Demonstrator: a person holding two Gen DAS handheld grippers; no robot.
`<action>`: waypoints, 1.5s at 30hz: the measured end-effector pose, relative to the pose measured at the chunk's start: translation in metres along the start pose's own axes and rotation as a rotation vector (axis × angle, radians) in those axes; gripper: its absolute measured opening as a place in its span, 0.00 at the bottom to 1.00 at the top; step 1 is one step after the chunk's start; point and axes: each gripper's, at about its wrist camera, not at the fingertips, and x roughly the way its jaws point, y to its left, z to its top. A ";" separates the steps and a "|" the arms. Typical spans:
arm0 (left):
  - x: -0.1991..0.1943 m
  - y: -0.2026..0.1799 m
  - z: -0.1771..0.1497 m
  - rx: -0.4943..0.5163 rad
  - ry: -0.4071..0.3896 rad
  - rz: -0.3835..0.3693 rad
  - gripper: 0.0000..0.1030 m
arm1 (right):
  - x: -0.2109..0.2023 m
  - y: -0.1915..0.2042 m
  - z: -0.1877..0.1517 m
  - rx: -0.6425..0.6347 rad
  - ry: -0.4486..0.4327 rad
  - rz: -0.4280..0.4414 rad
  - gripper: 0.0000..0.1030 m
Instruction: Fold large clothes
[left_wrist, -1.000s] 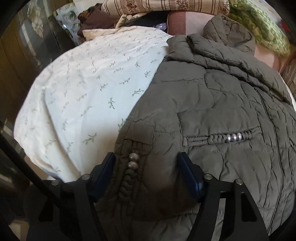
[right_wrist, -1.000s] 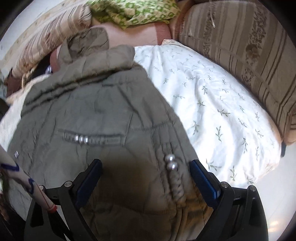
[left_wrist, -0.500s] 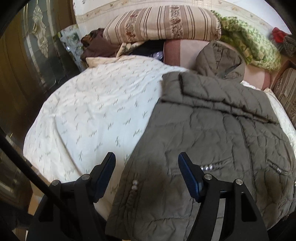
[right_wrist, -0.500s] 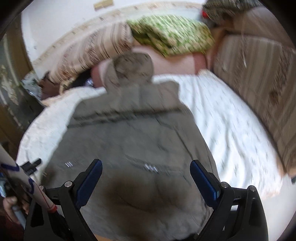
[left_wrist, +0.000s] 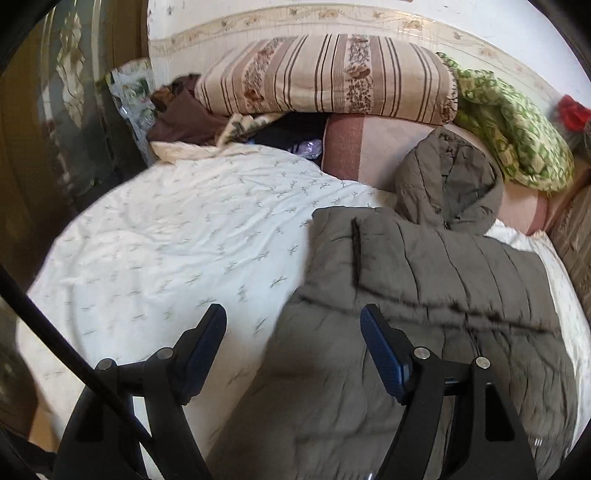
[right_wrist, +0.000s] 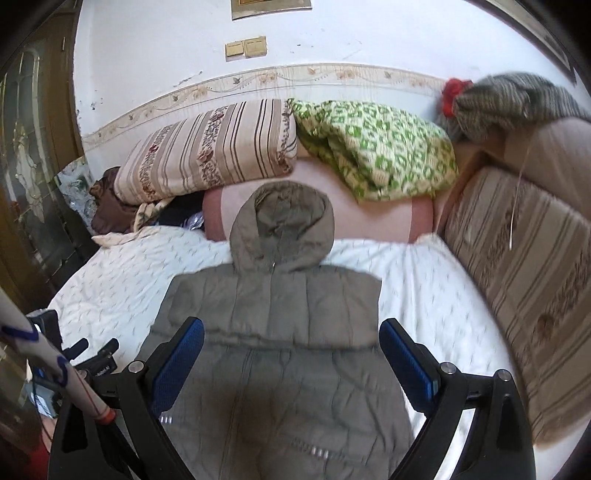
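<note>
Lying flat on the bed, the coat (right_wrist: 273, 321) is a puffy olive-grey quilted thing with stitched channels running down the body and a soft rounded hood (right_wrist: 282, 225) pointing toward the pillows. Its sleeves appear folded in, giving a neat rectangle with a crease across the middle; a row of small metal beads glints near the hem. Beneath it spreads a cream sheet (left_wrist: 177, 236) printed with little leaf sprigs, lightly rumpled. A striped, flowered bolster (left_wrist: 325, 74) and a green-patterned blanket (right_wrist: 376, 155) sit at the head, above a pink cushion (right_wrist: 369, 218).

The left gripper (left_wrist: 293, 339) hangs above the coat's left edge, its blue ribbed pads (left_wrist: 382, 354) apart and holding nothing; its jaws have just been widening. The right gripper (right_wrist: 291, 358) hovers over the coat's middle, pads wide apart and empty.

The coat's lower hem is cut off behind the gripper frames, and motion blur smears its stitching. Dark clothing (left_wrist: 181, 118) bundled under the bolster is hard to make out.
</note>
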 end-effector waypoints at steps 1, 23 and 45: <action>0.012 0.000 0.004 -0.006 0.015 -0.007 0.72 | 0.007 0.002 0.008 -0.005 0.006 -0.003 0.95; 0.119 0.054 0.010 -0.069 0.153 0.044 0.72 | 0.332 0.071 0.174 0.074 0.202 -0.118 0.95; 0.152 0.042 -0.003 -0.039 0.247 0.034 0.72 | 0.506 0.084 0.217 0.228 0.320 -0.102 0.21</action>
